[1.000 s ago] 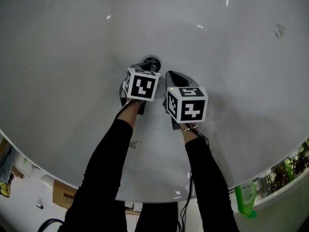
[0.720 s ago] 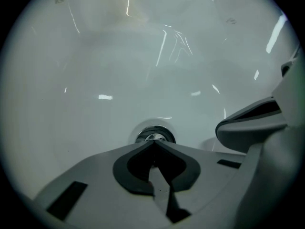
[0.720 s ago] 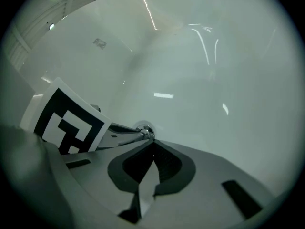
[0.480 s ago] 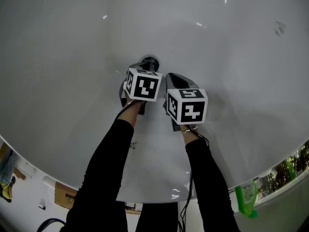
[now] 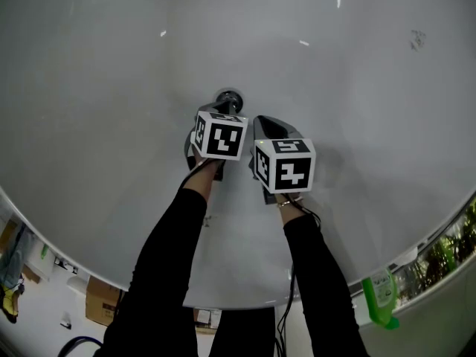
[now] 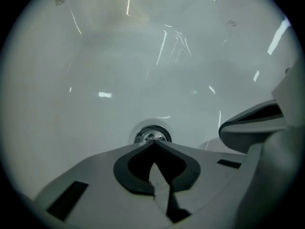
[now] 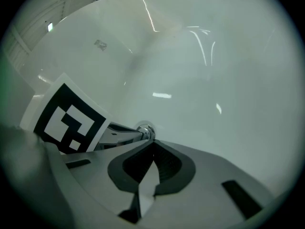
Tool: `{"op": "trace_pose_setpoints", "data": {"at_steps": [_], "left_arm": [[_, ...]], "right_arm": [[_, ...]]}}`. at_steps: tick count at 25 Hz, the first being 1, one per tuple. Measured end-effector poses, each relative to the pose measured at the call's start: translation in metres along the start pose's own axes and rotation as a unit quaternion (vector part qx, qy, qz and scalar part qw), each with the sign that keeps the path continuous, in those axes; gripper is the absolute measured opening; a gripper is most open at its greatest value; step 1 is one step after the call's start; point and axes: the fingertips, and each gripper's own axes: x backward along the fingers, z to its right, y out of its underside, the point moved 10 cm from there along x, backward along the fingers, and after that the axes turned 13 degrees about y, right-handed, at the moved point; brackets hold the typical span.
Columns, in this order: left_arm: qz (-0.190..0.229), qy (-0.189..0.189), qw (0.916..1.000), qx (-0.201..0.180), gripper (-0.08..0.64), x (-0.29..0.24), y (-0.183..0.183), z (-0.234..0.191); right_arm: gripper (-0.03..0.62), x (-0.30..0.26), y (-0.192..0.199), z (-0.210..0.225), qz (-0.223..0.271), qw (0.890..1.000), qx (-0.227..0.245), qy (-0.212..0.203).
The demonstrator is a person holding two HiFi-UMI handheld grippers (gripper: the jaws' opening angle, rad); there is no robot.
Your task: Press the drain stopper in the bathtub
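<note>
A round chrome drain stopper (image 5: 230, 97) sits in the white bathtub (image 5: 111, 110) floor; it shows just past the closed jaw tips in the left gripper view as the stopper (image 6: 152, 136) and at the edge of the stopper (image 7: 146, 130) in the right gripper view. My left gripper (image 5: 224, 108) is shut, empty, its tips at the stopper's near side; contact cannot be told. My right gripper (image 5: 262, 121) is shut and empty, just right of the drain. In the gripper views the left gripper (image 6: 153, 142) and right gripper (image 7: 153, 141) both have jaws meeting at the tips.
The tub's curved rim (image 5: 416, 255) runs along the bottom of the head view. A green bottle (image 5: 381, 297) stands outside the rim at lower right. A cardboard box (image 5: 99, 302) lies on the floor at lower left. A faint mark (image 5: 418, 40) shows on the far tub wall.
Both grippers keep their place over the drain, shut throughout. The head view has shifted slightly, so the scene sits a little higher and leftward.
</note>
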Motion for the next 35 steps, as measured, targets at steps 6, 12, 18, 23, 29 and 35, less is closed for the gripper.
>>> {"op": "trace_pose_setpoints", "data": {"at_steps": [6,12,18,23,29,35], "left_arm": [[0.002,0.010,0.9999,-0.005,0.005,0.016,0.000,0.005],[0.014,0.017,0.9997,-0.012,0.005,0.042,-0.005,0.007],[0.022,0.021,0.9993,-0.019,0.005,0.077,-0.010,0.010],[0.030,0.023,0.9988,-0.030,0.005,0.109,-0.015,0.017],[0.039,0.032,0.9974,-0.051,0.005,0.149,-0.019,0.034],[0.051,0.044,0.9946,-0.079,0.005,0.189,-0.023,0.050]], "right_arm": [[0.000,0.014,-0.004,0.000,0.008,1.000,-0.010,0.001],[0.000,0.032,-0.007,-0.003,0.020,1.000,-0.021,0.004],[0.000,0.056,-0.008,-0.015,0.031,0.999,-0.028,0.006],[0.000,0.079,-0.010,-0.027,0.039,0.998,-0.043,0.004],[0.000,0.116,-0.013,-0.035,0.064,0.997,-0.052,0.001],[0.000,0.148,-0.011,-0.033,0.083,0.994,-0.075,0.002]]}}
